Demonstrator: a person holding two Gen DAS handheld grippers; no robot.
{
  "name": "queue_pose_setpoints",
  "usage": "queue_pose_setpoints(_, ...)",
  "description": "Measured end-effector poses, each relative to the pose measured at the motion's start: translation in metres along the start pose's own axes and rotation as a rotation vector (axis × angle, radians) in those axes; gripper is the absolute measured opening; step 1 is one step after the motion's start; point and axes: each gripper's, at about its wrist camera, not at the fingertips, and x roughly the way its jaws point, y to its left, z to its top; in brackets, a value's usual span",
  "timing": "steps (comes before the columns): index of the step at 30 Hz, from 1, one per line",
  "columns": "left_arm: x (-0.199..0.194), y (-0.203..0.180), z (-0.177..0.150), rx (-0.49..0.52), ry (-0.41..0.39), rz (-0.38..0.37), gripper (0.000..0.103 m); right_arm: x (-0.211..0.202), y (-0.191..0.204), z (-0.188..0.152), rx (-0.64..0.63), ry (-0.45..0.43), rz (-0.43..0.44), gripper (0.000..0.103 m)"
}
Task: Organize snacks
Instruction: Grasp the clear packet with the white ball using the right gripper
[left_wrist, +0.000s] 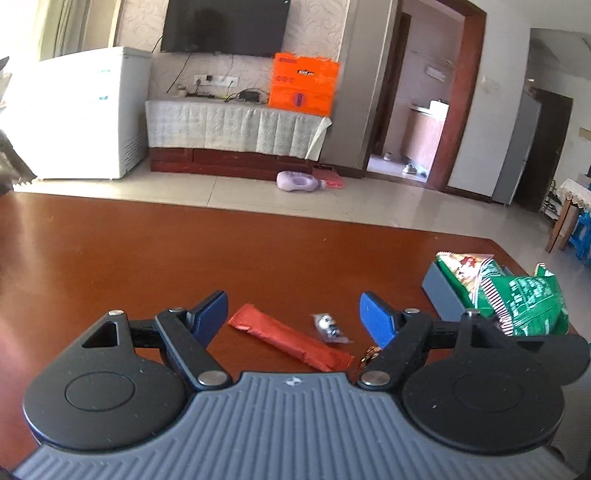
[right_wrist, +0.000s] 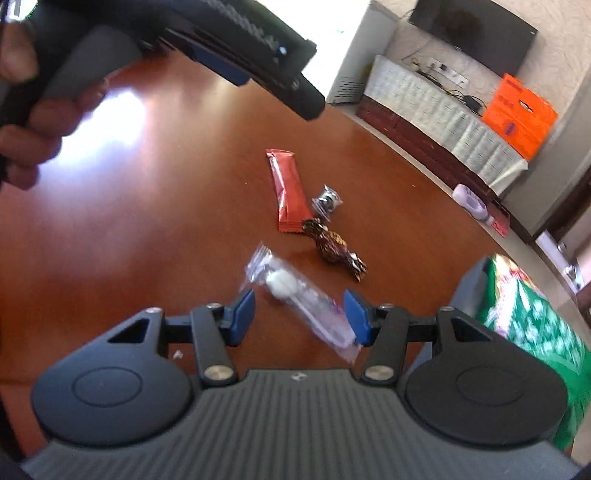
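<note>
My left gripper (left_wrist: 291, 317) gapes over the table (left_wrist: 147, 251); the red bar (left_wrist: 288, 341) lies between my fingers, a small candy (left_wrist: 328, 326) at its two o'clock.

Your left gripper (left_wrist: 293, 317) hangs tilted down over the bench (left_wrist: 147, 258), jaws wide and gripping nothing. Your right gripper (right_wrist: 299, 314) angles down at the bench too, jaws parted and unclamped. Your left hand (right_wrist: 33, 122) wraps its handle.

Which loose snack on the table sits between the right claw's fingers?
The clear-wrapped white candy; the red bar, silver sweet and brown candy lie farther ahead.
</note>
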Motion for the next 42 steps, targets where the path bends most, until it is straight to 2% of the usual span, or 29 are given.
queue_pose_setpoints(4, 0.001, -0.003, -0.003, 0.026, 0.015, 0.003, 0.082, 0.009, -0.008, 0.009, 0.036, 0.018, 0.009, 0.057)
queue_pose_setpoints(10, 0.004, -0.008, -0.005, 0.052, 0.012, -0.011, 0.082, 0.014, -0.023, 0.009, 0.167, 0.053, 0.059, 0.054)
queue_pose_setpoints(11, 0.005, -0.009, -0.006, 0.058, 0.014, -0.011, 0.082, 0.013, -0.024, 0.008, 0.185, 0.056, 0.083, 0.039)
queue_pose_setpoints(12, 0.007, -0.010, -0.006, 0.062, 0.016, -0.011, 0.082, 0.012, -0.024, 0.008, 0.208, 0.061, 0.112, 0.028)
queue_pose_setpoints(17, 0.012, -0.020, -0.011, 0.097, 0.028, -0.025, 0.082, -0.002, -0.019, -0.001, 0.261, 0.097, 0.104, 0.026)
queue_pose_setpoints(23, 0.029, -0.059, -0.023, 0.257, 0.039, -0.093, 0.082, -0.030, -0.009, -0.020, 0.320, 0.143, 0.084, 0.026)
queue_pose_setpoints(26, 0.044, -0.072, -0.029, 0.298, 0.051, -0.115, 0.082, -0.038, -0.008, -0.028, 0.349, 0.146, 0.085, 0.026)
queue_pose_setpoints(29, 0.059, -0.082, -0.036, 0.335, 0.077, -0.132, 0.078, -0.042, -0.008, -0.031, 0.358, 0.146, 0.089, 0.026)
queue_pose_setpoints(32, 0.068, -0.092, -0.043, 0.376, 0.100, -0.158, 0.070, -0.044, -0.006, -0.030, 0.344, 0.146, 0.090, 0.026)
queue_pose_setpoints(36, 0.081, -0.095, -0.051, 0.382, 0.144, -0.159, 0.064, -0.042, -0.008, -0.027, 0.334, 0.147, 0.086, 0.026)
queue_pose_setpoints(42, 0.093, -0.093, -0.054, 0.354, 0.174, -0.144, 0.063, -0.044, -0.006, -0.027, 0.325, 0.145, 0.080, 0.026)
